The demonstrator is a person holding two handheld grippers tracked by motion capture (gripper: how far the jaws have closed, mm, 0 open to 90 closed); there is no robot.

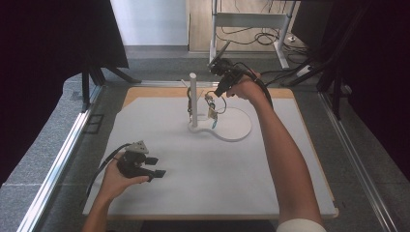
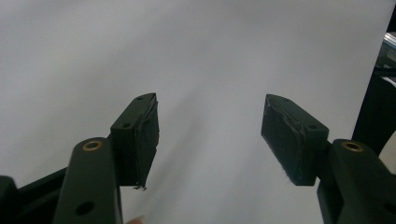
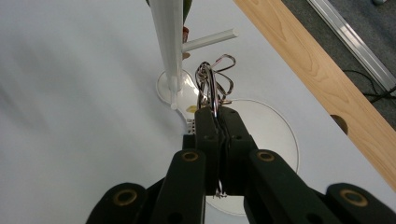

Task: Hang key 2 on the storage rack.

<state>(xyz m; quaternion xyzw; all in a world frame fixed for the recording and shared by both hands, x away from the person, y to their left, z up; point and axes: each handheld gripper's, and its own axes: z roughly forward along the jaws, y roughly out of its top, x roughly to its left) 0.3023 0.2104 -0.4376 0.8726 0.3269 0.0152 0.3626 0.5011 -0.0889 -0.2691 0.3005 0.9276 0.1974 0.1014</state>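
The right tool (image 3: 218, 116) clenches a looped, multicoloured cord (image 3: 212, 79) with a small dangling tag.

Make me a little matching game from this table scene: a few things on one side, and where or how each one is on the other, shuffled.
Things:
1. left gripper
2. right gripper
3. white stand
4. cord loop

States:
A. upright on the white mat, with a peg sticking out sideways
B. jaws apart, nothing between them, low over the near part of the mat
C. hanging in the air beside the stand's post, pinched at one end
D. jaws shut on a thin cord, raised at the far side

Pairs: 1-B, 2-D, 3-A, 4-C
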